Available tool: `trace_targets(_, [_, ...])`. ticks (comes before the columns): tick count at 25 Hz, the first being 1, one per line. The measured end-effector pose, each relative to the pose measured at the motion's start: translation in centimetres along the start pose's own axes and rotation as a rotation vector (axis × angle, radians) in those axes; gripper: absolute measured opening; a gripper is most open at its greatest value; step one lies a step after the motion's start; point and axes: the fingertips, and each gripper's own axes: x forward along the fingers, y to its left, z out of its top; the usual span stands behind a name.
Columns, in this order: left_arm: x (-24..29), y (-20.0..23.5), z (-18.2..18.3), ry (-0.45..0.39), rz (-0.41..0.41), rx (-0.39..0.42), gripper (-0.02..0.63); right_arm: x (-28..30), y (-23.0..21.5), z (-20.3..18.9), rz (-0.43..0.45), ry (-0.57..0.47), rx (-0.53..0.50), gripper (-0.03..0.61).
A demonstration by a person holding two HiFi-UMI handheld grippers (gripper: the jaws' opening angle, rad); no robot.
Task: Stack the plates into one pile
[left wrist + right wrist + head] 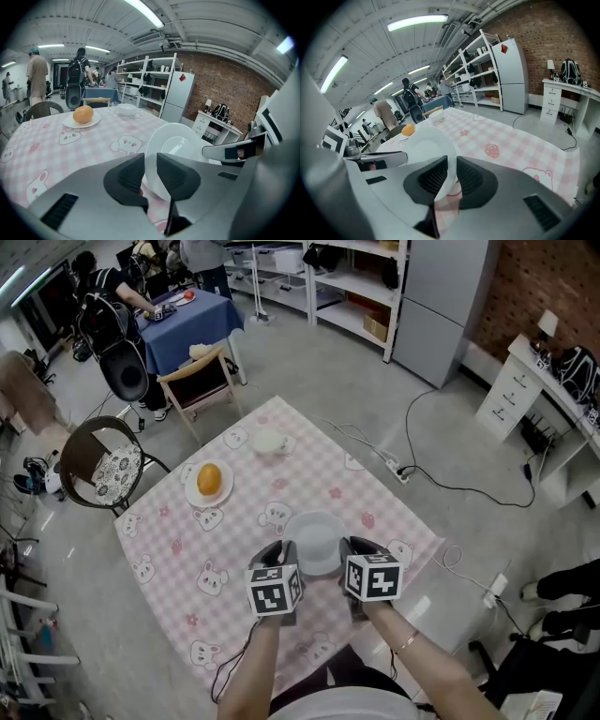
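Over the near half of the pink checked tablecloth (pixel 187 559), you've got the white plate (pixel 317 538) clamped from both sides. Left gripper (pixel 282 551) pinches its left rim, right gripper (pixel 353 549) its right rim, pads tight on the edge. The second plate (pixel 193 494), carrying an orange (pixel 209 478), sits well apart, far-left. A small white bowl (pixel 269 442) lies beyond it.

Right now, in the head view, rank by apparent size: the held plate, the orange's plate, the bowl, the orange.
1. held plate, though it is nearest the camera
2. plate under the orange
3. bowl, farthest away
4. orange
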Motion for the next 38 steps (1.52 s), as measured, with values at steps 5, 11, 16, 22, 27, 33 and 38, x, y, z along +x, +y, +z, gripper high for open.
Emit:
trace_targets(5, [1.3,-0.6,0.4,0.017,0.001,0.005,0.097,0.7,-1.2,0.4,-0.005,0.010,0.005,0.067])
trace_targets(11, [2.1,0.1,-0.1,0.048,0.003,-0.014,0.097,2.0,-1.2,0.2,-0.019,0.038,-0.016,0.071])
trace_targets(16, [3.0,0.5,-0.6,0.066,0.003,-0.023,0.097,3.1,-1.5,-0.2,-0.044,0.067,-0.082,0.074])
trace_targets(22, [3.6,0.8,-1.0,0.083,0.007,-0.033,0.095,4.0,-1.6,-0.3,-0.050,0.073,-0.106,0.075])
trace_targets(27, [3.7,1.0,-1.1,0.085,0.009,-0.032,0.095,4.4,-1.6,-0.4,-0.055,0.076,-0.121,0.077])
trace_targets(33, [3.7,1.1,-1.0,0.094,0.015,-0.005,0.097,4.4,-1.3,-0.2,-0.059,0.058,-0.179,0.081])
trace_targets(38, [3.8,1.2,-1.2,0.089,0.028,0.006,0.100,4.6,-1.4,-0.3,-0.051,0.041,-0.171,0.081])
